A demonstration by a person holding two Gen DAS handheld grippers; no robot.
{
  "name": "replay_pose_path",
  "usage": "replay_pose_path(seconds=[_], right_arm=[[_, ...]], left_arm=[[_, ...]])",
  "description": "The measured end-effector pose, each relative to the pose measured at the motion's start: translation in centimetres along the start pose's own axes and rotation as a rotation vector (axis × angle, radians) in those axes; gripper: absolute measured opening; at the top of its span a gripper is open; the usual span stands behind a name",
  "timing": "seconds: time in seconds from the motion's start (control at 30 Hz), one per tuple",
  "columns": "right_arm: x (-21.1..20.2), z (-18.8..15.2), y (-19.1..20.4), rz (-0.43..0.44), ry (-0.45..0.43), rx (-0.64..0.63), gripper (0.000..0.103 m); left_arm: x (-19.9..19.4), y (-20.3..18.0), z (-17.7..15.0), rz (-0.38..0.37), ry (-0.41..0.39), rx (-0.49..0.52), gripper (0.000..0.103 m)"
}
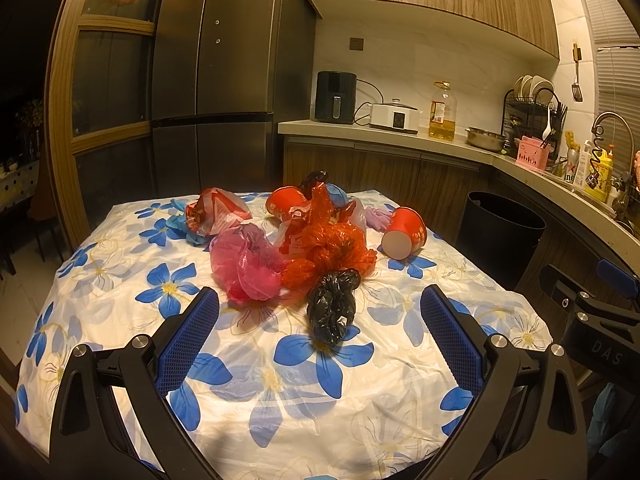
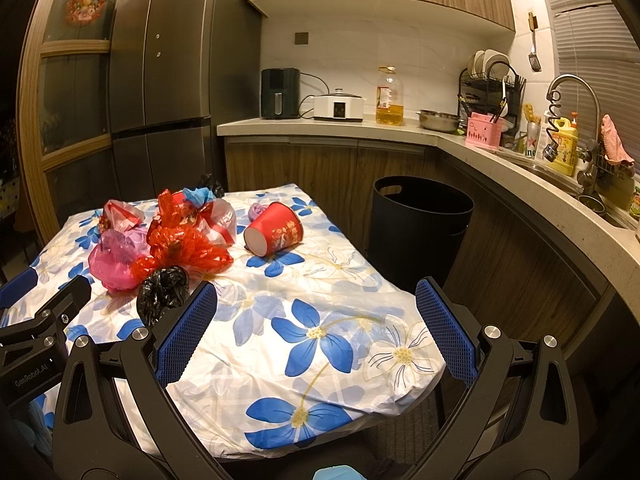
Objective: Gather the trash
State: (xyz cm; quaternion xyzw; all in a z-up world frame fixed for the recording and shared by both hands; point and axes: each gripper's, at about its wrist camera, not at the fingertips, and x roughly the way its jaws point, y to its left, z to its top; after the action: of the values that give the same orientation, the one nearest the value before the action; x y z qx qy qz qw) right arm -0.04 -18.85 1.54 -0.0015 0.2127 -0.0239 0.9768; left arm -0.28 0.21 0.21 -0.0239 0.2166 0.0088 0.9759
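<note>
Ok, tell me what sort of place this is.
A home kitchen, most likely: a tall dark refrigerator, a counter with a sink faucet and dish rack, plus a cloth-covered table strewn with trash beside a black bin.

"DAS" is printed on the right gripper (image 1: 596, 320) body at far right; "GenRobot.AI" stands on the left gripper (image 2: 36, 344) body at near left.

Dark fridge (image 1: 212, 72), air fryer (image 1: 335, 97), oil bottle (image 1: 442, 114), dish rack (image 1: 530, 110), faucet (image 2: 572, 92)
</note>
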Motion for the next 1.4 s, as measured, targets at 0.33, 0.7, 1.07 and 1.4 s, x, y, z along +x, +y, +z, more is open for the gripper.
replay_pose_path(seconds=[0.33, 0.7, 1.07, 1.4], right_arm=[[0.2, -0.2, 0.1, 0.001, 0.002, -0.001, 0.098], [0.7, -0.8, 0.4, 0.004, 0.009, -0.001, 0.098], [2.5, -1.1, 0.3, 0.03, 0.023, -0.002, 0.098], [5.2, -1.6, 0.0, 0.069, 0.03, -0.004, 0.098]], left_arm=[[0.1, 0.1, 0.0, -0.002, 0.0, -0.004, 0.097], [0.7, 0.1, -0.2, 0.002, 0.005, -0.009, 0.097], [1.9, 1.0, -1.1, -0.003, -0.003, -0.029, 0.097], [6.2, 0.2, -2.1, -0.018, 0.016, -0.027, 0.091]])
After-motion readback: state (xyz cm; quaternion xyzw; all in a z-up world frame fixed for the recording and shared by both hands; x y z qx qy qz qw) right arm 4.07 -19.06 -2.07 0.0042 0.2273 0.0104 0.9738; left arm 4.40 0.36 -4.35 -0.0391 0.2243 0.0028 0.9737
